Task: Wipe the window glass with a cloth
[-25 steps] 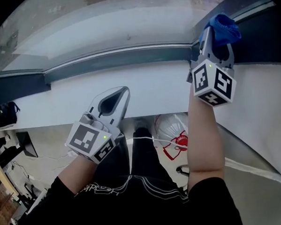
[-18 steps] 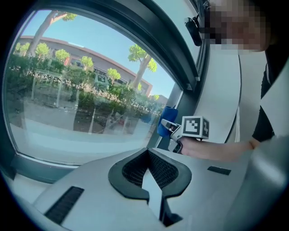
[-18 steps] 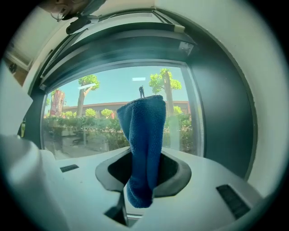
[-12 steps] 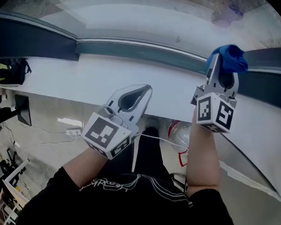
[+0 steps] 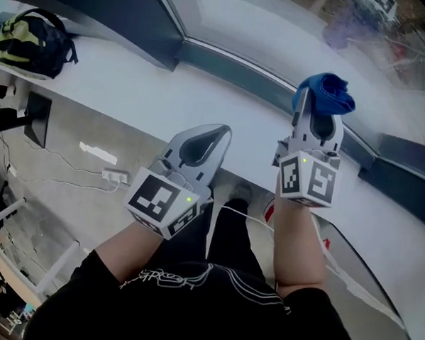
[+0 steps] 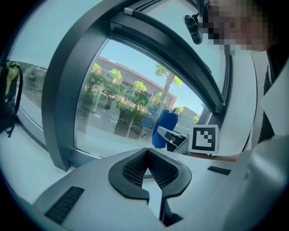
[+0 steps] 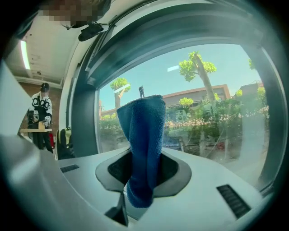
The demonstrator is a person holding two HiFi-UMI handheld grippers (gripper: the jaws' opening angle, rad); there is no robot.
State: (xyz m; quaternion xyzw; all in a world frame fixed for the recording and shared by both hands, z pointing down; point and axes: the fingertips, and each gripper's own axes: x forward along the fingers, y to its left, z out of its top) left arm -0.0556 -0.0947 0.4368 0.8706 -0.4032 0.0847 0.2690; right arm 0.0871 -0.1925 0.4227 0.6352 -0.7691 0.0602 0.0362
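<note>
A blue cloth (image 5: pixel 325 93) is bunched at the tip of my right gripper (image 5: pixel 317 107), which is shut on it. It is held up over the white sill (image 5: pixel 166 99), just short of the window glass (image 5: pixel 277 27). In the right gripper view the cloth (image 7: pixel 144 140) stands upright between the jaws, with the glass (image 7: pixel 212 103) behind it. My left gripper (image 5: pixel 218 134) hovers lower and to the left, shut and holding nothing. In the left gripper view its pads (image 6: pixel 135 169) meet, and the cloth (image 6: pixel 165 128) shows to the right before the pane (image 6: pixel 122 103).
Dark window frames (image 5: pixel 170 28) border the glass. A black and yellow backpack (image 5: pixel 34 39) rests on the sill at far left. A power strip and cables (image 5: pixel 113 175) lie on the floor below. A person (image 7: pixel 42 118) stands far back in the room.
The head view has swung left, bringing the frame corner and the backpack into sight. Both grippers keep their hold and spacing; the right one with the cloth sits slightly lower.
</note>
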